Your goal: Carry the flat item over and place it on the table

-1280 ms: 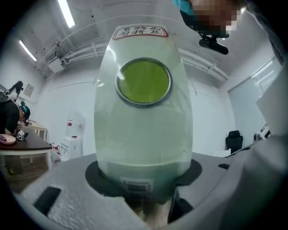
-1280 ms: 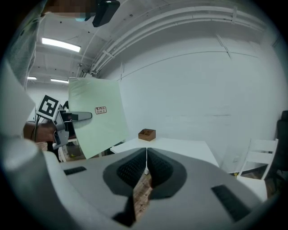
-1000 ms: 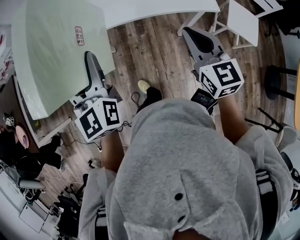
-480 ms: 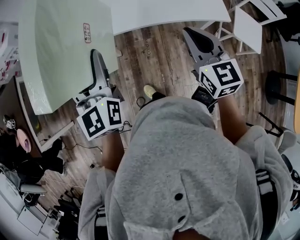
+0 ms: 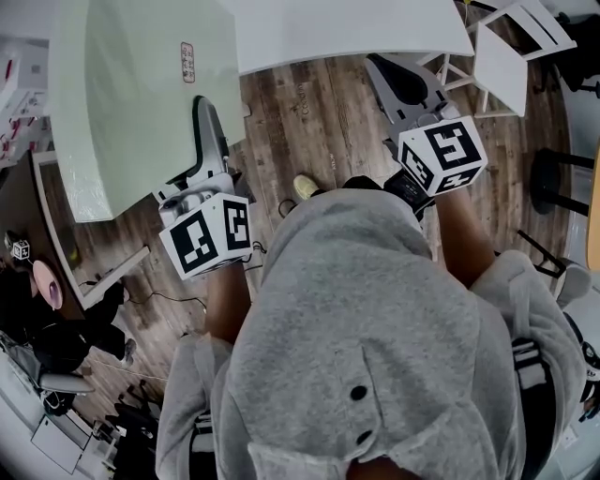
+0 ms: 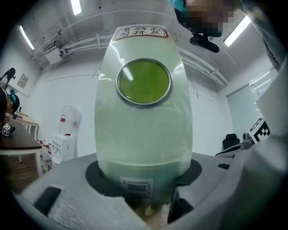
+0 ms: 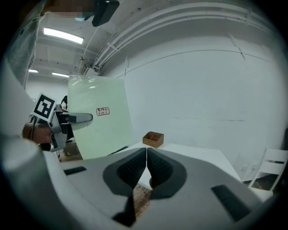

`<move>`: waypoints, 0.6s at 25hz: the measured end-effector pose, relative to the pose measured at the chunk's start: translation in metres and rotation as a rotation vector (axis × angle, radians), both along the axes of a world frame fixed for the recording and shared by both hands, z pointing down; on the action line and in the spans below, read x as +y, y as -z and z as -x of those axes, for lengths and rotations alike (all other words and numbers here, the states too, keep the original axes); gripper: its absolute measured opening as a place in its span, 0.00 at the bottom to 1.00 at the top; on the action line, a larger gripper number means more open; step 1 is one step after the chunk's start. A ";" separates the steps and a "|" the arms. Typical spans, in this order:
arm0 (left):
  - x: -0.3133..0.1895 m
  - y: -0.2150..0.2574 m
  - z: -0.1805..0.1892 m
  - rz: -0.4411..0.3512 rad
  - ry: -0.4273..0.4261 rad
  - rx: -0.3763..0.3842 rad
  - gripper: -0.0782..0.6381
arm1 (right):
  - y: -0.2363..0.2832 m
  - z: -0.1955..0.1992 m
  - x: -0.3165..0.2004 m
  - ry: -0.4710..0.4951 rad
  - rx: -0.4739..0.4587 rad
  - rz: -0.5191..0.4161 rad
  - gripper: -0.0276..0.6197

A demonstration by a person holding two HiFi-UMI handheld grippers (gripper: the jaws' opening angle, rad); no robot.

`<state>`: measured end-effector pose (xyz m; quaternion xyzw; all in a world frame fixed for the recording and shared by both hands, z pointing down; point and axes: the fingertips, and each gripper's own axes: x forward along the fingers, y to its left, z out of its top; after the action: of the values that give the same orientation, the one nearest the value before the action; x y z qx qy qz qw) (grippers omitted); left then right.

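— Transport looks like the step in hand: the left tongs [image 5: 206, 117] grip the pale green flat panel [image 5: 122, 103] by its edge, up in the air beside the white tabletop [image 5: 356, 28], not yet on it.
— And the right tongs [image 7: 146, 157]?
— Clenched on nothing. Next, I'd judge, the panel has to come over the tabletop and go down flat.
— Any writing?
— A red-bordered sticker [image 5: 187, 61] and a barcode label [image 6: 137, 186]. Neither is legible.
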<state>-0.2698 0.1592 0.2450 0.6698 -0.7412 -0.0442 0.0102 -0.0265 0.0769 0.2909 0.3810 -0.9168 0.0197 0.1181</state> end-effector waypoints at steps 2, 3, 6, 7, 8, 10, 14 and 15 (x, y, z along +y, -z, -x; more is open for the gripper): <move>-0.001 -0.003 0.002 0.001 -0.004 0.001 0.49 | -0.002 0.003 0.001 -0.001 0.006 -0.004 0.09; -0.001 -0.004 0.003 0.001 -0.006 -0.003 0.49 | -0.003 0.003 0.001 -0.004 0.009 -0.004 0.09; -0.003 -0.005 0.004 0.000 -0.012 -0.016 0.49 | -0.001 0.001 0.001 -0.016 0.015 -0.013 0.09; -0.004 -0.005 0.004 0.000 -0.014 -0.018 0.49 | 0.000 0.000 0.001 -0.019 0.017 -0.018 0.09; -0.004 -0.006 0.004 0.002 -0.015 -0.018 0.49 | 0.002 -0.001 0.001 -0.023 0.020 -0.022 0.09; -0.003 -0.007 0.004 0.006 -0.018 -0.017 0.49 | 0.004 -0.003 0.001 -0.029 0.023 -0.028 0.09; -0.005 -0.009 0.003 0.008 -0.025 -0.018 0.49 | 0.007 -0.004 -0.001 -0.034 0.026 -0.042 0.09; -0.006 -0.008 0.003 0.006 -0.025 -0.020 0.49 | 0.008 -0.005 -0.003 -0.034 0.026 -0.045 0.09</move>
<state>-0.2726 0.1529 0.2534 0.6792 -0.7331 -0.0351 0.0052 -0.0217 0.0739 0.2833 0.3993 -0.9088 -0.0039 0.1210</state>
